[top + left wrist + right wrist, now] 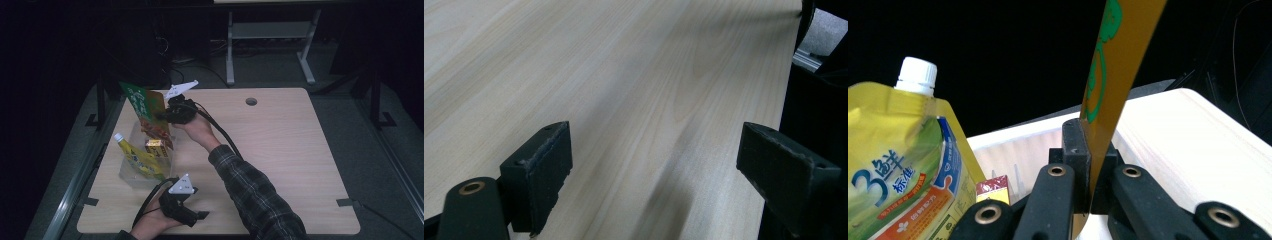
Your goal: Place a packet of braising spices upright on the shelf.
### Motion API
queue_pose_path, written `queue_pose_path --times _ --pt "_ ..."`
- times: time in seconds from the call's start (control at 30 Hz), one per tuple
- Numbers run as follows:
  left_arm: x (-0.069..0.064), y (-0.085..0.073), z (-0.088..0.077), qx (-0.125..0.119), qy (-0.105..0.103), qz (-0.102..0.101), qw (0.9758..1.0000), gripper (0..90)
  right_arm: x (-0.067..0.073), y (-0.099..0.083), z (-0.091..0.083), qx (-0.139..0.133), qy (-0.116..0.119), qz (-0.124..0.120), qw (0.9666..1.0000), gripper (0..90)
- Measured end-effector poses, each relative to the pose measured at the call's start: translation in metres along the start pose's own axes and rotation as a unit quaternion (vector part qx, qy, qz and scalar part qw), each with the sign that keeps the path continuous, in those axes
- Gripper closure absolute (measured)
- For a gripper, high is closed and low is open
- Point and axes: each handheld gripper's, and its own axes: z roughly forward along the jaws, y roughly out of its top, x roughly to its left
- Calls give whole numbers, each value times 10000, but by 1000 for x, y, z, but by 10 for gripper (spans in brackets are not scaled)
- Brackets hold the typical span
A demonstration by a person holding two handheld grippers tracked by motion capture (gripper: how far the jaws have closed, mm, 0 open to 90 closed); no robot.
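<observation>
My right gripper point(167, 116) is shut on a flat green-and-orange snack packet point(148, 112) and holds it upright over a clear plastic bin point(131, 172) at the table's left. In the right gripper view the packet point(1110, 75) stands edge-on, pinched between the black jaws of the right gripper point(1091, 150). A yellow spouted pouch point(135, 155) with a white cap and a small yellow-red box point(155, 146) lie in the bin. My left gripper point(200, 216) rests near the table's front edge, open, with bare wood between its fingers point(544, 170).
The wooden table point(280, 150) has a round cable hole point(251, 101) at the back. A black cable point(225, 135) trails from the right gripper along the plaid sleeve point(255, 195). Dark floor and a grey desk frame point(270, 35) lie beyond.
</observation>
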Motion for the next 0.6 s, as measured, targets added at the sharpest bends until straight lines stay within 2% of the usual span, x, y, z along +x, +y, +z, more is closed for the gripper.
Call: queue_pose_path --times 0.17,0.6 --pt "1 0 0 0 2 64 10000 141 2 -7 6 82 -6 0 10000 898" --pt "0 0 1 37 -13 21 10000 141 6 -19 15 218 23 -117 9997 896"
